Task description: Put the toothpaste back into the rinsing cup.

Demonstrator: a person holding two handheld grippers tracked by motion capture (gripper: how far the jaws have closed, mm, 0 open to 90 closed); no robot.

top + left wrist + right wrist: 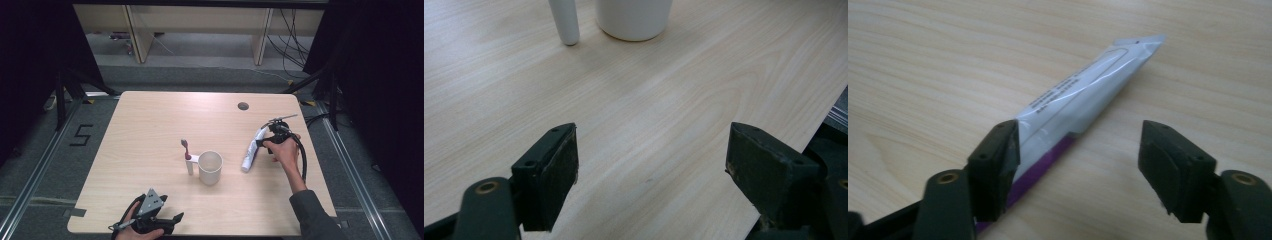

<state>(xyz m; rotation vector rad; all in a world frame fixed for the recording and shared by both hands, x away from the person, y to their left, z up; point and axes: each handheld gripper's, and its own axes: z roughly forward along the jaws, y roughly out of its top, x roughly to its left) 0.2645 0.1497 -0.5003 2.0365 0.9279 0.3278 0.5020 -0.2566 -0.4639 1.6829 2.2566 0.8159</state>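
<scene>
right gripper (1080, 165): your jaws open, over tube (1083, 95) lying flat right of centre, one pad touching it | left gripper (651, 170): jaws open, empty, bottom left | risk: closing off-centre skids tube toward cup (210, 167), toppling brush (187, 155) | surface (150, 125)

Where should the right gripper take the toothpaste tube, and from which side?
Judging by its pose: the toothpaste tube lies flat on the table, so come from above and close across the rounder mid-body, not the thin crimped end. The right gripper is open, the tube beside its left pad.
</scene>
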